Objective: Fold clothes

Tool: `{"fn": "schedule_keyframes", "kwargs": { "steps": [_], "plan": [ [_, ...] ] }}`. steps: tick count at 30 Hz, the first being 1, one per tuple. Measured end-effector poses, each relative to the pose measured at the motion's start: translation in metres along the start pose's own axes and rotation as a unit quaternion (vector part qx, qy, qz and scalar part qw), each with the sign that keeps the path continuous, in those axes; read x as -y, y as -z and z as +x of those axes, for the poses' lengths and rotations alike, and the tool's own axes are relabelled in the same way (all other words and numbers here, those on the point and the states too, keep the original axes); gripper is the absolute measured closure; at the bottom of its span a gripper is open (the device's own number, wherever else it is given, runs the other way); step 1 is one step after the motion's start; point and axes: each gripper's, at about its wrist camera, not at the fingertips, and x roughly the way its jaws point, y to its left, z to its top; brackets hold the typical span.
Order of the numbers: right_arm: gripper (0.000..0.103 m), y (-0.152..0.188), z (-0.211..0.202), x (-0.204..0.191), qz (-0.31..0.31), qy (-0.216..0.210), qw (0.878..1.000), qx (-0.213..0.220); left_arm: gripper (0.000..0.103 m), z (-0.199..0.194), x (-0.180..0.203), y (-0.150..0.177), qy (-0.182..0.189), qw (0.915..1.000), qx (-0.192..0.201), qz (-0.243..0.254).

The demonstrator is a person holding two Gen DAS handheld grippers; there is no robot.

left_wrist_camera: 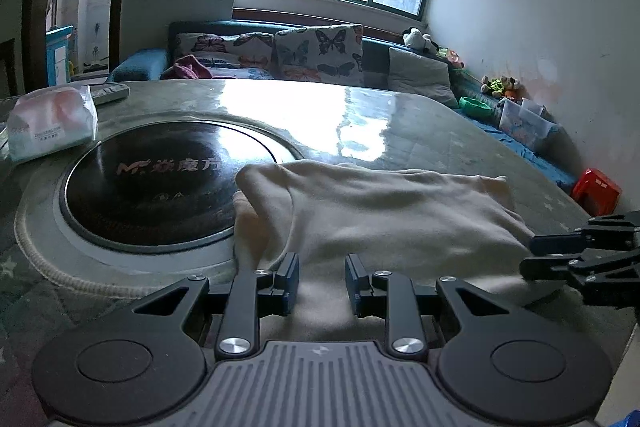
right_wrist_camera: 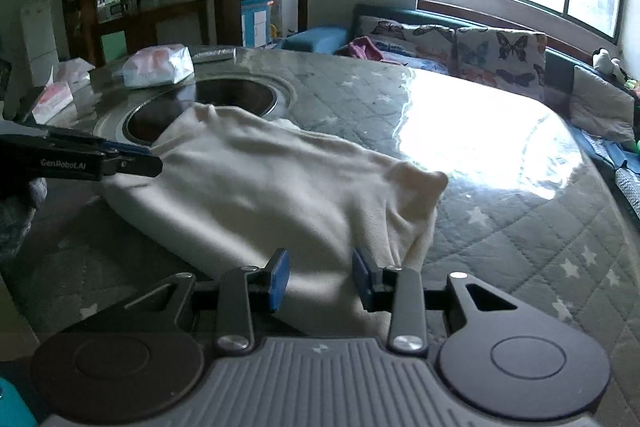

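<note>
Now each hand-held gripper, left [left_wrist_camera: 322, 281] and right [right_wrist_camera: 320, 277], gapes released (fingers apart) over the cream garment [left_wrist_camera: 384, 211].

Both grippers, left [left_wrist_camera: 322, 279] and right [right_wrist_camera: 320, 275], share black linkages, silver screws, blue-padded jaws (ribbed grey housing behind).

Round table [right_wrist_camera: 500, 211] with a quilted star cover, a cream garment [right_wrist_camera: 280, 195], tissue packs [right_wrist_camera: 158, 67], probably a remote [left_wrist_camera: 110, 93], all lying around the inset cooktop [left_wrist_camera: 160, 179].
</note>
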Motion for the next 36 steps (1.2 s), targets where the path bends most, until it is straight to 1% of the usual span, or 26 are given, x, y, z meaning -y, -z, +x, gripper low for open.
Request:
{"fn": "schedule_keyframes", "kwargs": {
  "steps": [7,9,13,16,20,23,25,28,33,36],
  "plan": [
    [0.068,0.018,-0.009,0.001,0.003,0.012,1.0,-0.016,0.075,-0.008,-0.008,0.01,-0.011,0.9999,-0.006,-0.011],
    [0.068,0.016,-0.013,0.001,-0.001,0.013,1.0,-0.017,0.075,-0.012,-0.008,0.011,-0.013,0.9998,-0.006,-0.012],
    [0.068,0.007,-0.019,-0.001,-0.008,0.009,1.0,-0.004,0.075,-0.02,-0.008,0.007,-0.015,0.9997,0.003,-0.019],
    [0.068,-0.001,-0.017,-0.007,-0.016,-0.004,1.0,0.005,0.074,-0.023,-0.007,0.005,-0.012,0.9997,0.01,-0.018],
    [0.068,-0.01,-0.003,-0.025,-0.04,-0.031,0.999,0.008,0.074,-0.017,-0.009,0.008,-0.019,0.9996,-0.001,-0.02],
    [0.068,-0.012,0.009,-0.038,-0.059,-0.046,0.997,0.002,0.075,-0.017,-0.013,0.013,-0.026,0.9994,-0.007,-0.021],
    [0.068,-0.01,0.016,-0.045,-0.064,-0.061,0.996,-0.01,0.074,-0.019,-0.016,0.014,-0.028,0.9993,-0.007,-0.023],
    [0.068,-0.009,0.019,-0.051,-0.079,-0.07,0.994,-0.021,0.074,-0.021,-0.02,0.012,-0.029,0.9992,-0.005,-0.026],
    [0.068,-0.024,0.017,-0.037,-0.06,-0.068,0.996,-0.006,0.073,-0.021,-0.024,0.006,-0.028,0.9992,0.001,-0.03],
    [0.068,-0.033,0.026,-0.021,-0.05,-0.047,0.998,-0.001,0.073,-0.017,-0.023,0.0,-0.021,0.9993,0.006,-0.03]
  ]
}}
